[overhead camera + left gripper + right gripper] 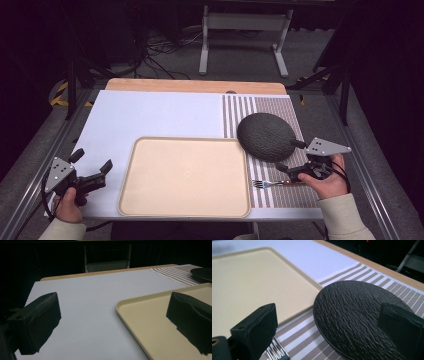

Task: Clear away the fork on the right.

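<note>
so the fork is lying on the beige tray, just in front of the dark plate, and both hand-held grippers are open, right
Not quite. The fork lies on the striped placemat, to the right of the beige tray, not on it; the high view shows this. The rest holds: it sits just in front of the dark plate, and the left hand-held gripper and right hand-held gripper are both open.

Bench (195,86): light wood edge at far side, covered w/ plain white sheet (150,115). Right part: placemat (280,107) in brown-and-white stripes, thin stripes on its left strip, finer weave to the right. Tray (184,176): pale cream/beige, plain, no pattern. Plate (266,136): black/dark grey w/ rough ridged slate-like texture. Fork (267,184): silver tines. Both grippers black w/ black fingers, grey plates on top. Sleeves off-white. Floor grey; surroundings dark.
</note>
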A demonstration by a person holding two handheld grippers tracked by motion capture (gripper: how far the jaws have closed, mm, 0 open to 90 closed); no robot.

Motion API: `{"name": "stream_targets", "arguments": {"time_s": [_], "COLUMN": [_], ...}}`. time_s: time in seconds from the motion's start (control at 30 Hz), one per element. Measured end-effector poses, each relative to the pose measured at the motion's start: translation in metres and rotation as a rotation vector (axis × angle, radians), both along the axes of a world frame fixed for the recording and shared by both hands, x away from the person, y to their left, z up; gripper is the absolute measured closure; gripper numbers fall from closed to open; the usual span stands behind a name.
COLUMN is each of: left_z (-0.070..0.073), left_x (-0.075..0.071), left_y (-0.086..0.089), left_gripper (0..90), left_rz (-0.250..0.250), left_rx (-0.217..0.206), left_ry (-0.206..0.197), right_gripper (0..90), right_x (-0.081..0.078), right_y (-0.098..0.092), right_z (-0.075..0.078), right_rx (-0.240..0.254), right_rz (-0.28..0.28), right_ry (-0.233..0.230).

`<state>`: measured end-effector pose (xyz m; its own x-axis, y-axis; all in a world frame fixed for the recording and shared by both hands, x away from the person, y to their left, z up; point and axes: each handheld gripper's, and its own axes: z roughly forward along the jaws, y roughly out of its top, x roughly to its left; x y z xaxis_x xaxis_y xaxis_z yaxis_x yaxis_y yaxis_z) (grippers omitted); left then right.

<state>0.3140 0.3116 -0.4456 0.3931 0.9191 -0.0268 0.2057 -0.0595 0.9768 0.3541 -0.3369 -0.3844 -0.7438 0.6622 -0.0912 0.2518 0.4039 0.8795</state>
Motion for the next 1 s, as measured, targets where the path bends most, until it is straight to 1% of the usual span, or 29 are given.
{"name": "stream_targets", "arguments": {"time_s": [0.17,0.27,0.3,0.37,0.4,0.53,0.57,0.67,0.77,0.87,0.9,0.93,0.97,1.0], "left_z": [0.000,0.000,0.000,0.000,0.000,0.000,0.000,0.000,0.000,0.000,0.000,0.000,0.000,0.000], "left_x": [0.000,0.000,0.000,0.000,0.000,0.000,0.000,0.000,0.000,0.000,0.000,0.000,0.000,0.000], "left_y": [0.000,0.000,0.000,0.000,0.000,0.000,0.000,0.000,0.000,0.000,0.000,0.000,0.000,0.000], "left_gripper": [0.1,0.1,0.1,0.1,0.1,0.1,0.1,0.1,0.1,0.1,0.1,0.1,0.1,0.1], "left_rz": [0.001,0.000,0.000,0.001,0.001,0.002,0.002,0.004,0.003,0.004,0.004,0.005,0.004,0.004], "left_rx": [0.002,0.005,0.005,0.002,0.006,0.005,0.007,0.005,0.005,0.004,0.004,0.005,0.005,0.006], "left_ry": [0.000,0.003,0.003,0.001,0.004,-0.001,0.003,-0.001,0.000,-0.001,-0.001,-0.001,0.000,0.000], "right_gripper": [3.8,3.9,3.9,4.2,4.4,4.5,4.5,5.4,6.1,6.3,6.3,6.4,6.4,6.6], "right_x": [0.005,0.007,0.007,0.009,0.010,0.013,0.013,0.016,0.018,0.019,0.019,0.020,0.020,0.021], "right_y": [0.004,0.005,0.005,0.007,0.009,0.012,0.012,0.015,0.017,0.018,0.018,0.019,0.020,0.021], "right_z": [0.011,0.014,0.014,0.016,0.016,0.018,0.018,0.020,0.020,0.020,0.020,0.020,0.020,0.020], "right_rx": [-0.112,-0.158,-0.158,-0.193,-0.232,-0.288,-0.288,-0.349,-0.396,-0.428,-0.428,-0.438,-0.450,-0.472], "right_rz": [0.044,0.061,0.061,0.079,0.089,0.112,0.112,0.140,0.152,0.170,0.170,0.176,0.181,0.190], "right_ry": [0.038,0.059,0.059,0.075,0.094,0.120,0.120,0.136,0.159,0.183,0.183,0.186,0.193,0.200]}}
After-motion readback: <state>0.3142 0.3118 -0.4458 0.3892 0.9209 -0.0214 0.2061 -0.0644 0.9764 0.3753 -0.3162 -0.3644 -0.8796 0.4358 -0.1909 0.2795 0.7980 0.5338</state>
